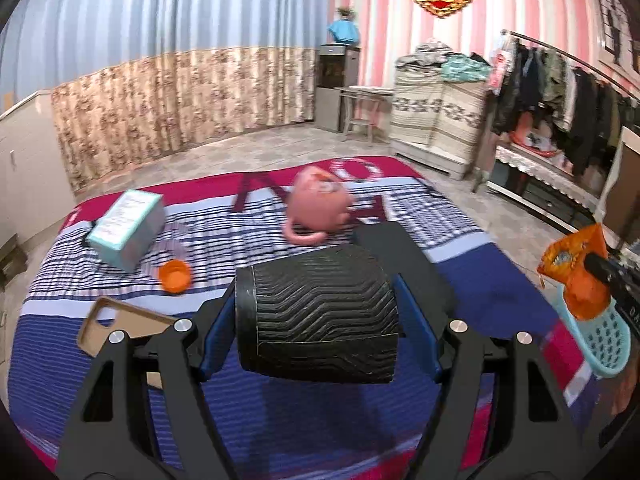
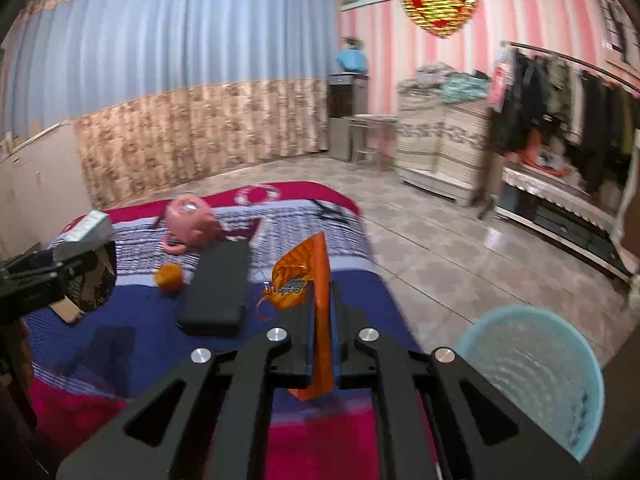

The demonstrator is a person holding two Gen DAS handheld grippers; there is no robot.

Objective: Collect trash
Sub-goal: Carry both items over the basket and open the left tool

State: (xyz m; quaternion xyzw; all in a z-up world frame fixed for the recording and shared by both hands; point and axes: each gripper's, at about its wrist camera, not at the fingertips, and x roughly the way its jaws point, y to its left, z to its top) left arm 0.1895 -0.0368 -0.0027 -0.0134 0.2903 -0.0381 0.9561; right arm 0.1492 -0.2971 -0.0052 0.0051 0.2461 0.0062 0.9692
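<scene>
Already the right tool (image 2: 320,320) pinches an orange snack wrapper (image 2: 310,280) and the left tool (image 1: 316,320) clamps a black ribbed cup (image 1: 320,316); neither has reached the blue bin (image 2: 532,376).

Between the fingers of the left gripper (image 1: 320,320): a ribbed cup (image 1: 316,316), lying sideways above the bed (image 1: 120,400). Ahead of it, a piggy bank (image 1: 318,204); ahead-left, a cap (image 1: 175,276), a box (image 1: 126,230) and a phone case (image 1: 116,320). In the right gripper (image 2: 320,320): a snack wrapper (image 2: 316,280). Left of that gripper, a flat case (image 2: 216,292); right and below, a basket (image 2: 532,376) off the bed's edge.
</scene>
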